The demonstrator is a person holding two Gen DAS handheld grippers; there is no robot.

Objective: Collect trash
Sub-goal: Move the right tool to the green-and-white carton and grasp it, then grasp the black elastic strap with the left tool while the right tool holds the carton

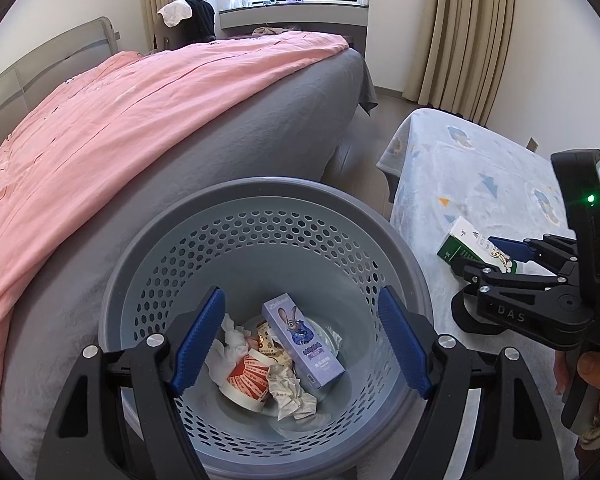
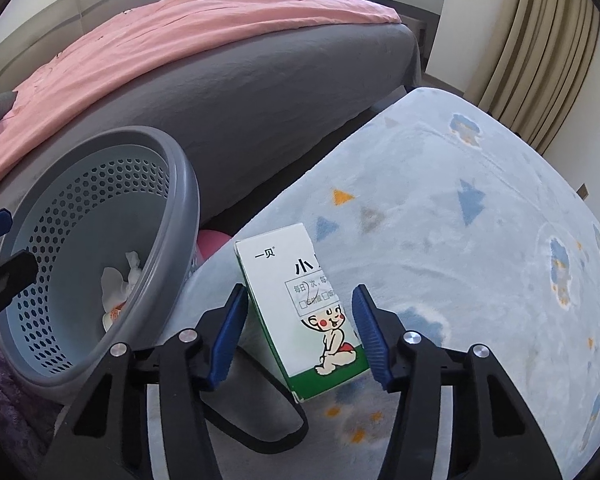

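A white and green medicine box (image 2: 296, 280) with a cartoon baby stands tilted on the pale blue blanket (image 2: 460, 220), right beside the basket. My right gripper (image 2: 300, 320) is shut on the medicine box, a blue pad against each side; the left wrist view shows the right gripper (image 1: 480, 256) around the box (image 1: 460, 240). The grey perforated basket (image 1: 260, 188) holds a purple rabbit carton (image 1: 304, 344), a red and white paper cup (image 1: 248, 376) and crumpled tissue (image 1: 288, 394). My left gripper (image 1: 300, 340) hangs open over the basket, with nothing between its fingers.
The bed (image 1: 140, 100), with a pink cover and grey sides, runs close behind the basket (image 2: 188, 200). The blanket-covered surface (image 1: 480, 160) lies to the right. A hand (image 1: 596, 372) holds the right gripper's handle. Beige curtains (image 1: 472, 32) hang at the back right.
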